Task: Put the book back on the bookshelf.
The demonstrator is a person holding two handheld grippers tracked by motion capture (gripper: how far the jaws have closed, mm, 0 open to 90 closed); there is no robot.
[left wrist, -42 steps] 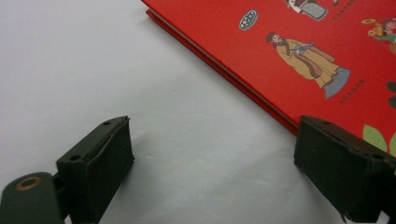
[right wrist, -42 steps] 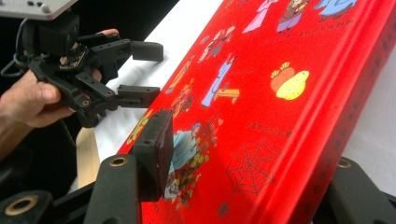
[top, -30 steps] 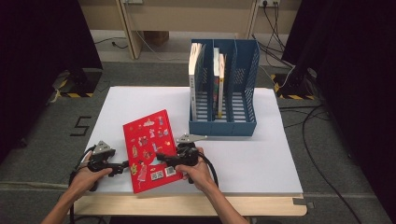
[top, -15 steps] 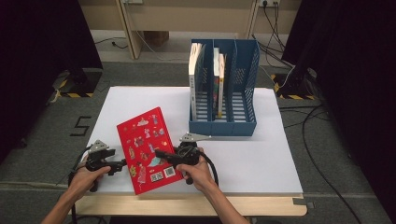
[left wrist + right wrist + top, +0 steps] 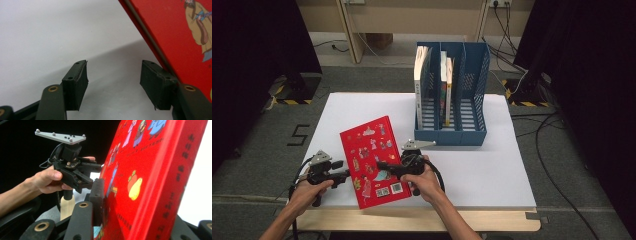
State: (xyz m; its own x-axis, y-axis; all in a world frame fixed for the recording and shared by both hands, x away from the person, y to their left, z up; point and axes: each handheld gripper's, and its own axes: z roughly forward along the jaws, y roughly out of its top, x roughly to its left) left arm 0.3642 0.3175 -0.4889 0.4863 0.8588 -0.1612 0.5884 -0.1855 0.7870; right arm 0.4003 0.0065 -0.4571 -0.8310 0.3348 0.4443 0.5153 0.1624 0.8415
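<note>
High view, red picture book (image 5: 373, 161) tilted, clamped by right gripper (image 5: 384, 165)

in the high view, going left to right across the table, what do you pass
left gripper → red book → right gripper, clamped on the book → blue file rack holding upright books

Blue file rack (image 5: 452, 134) stands at the far edge of the white desk (image 5: 492, 165), right of centre, w/ three slots. Left slot holds one upright book (image 5: 420, 75), middle slot two more books (image 5: 445, 85); right slot looks bare. Cables (image 5: 552, 145) trail on grey floor (image 5: 267, 145) off the desk's right edge.
</note>
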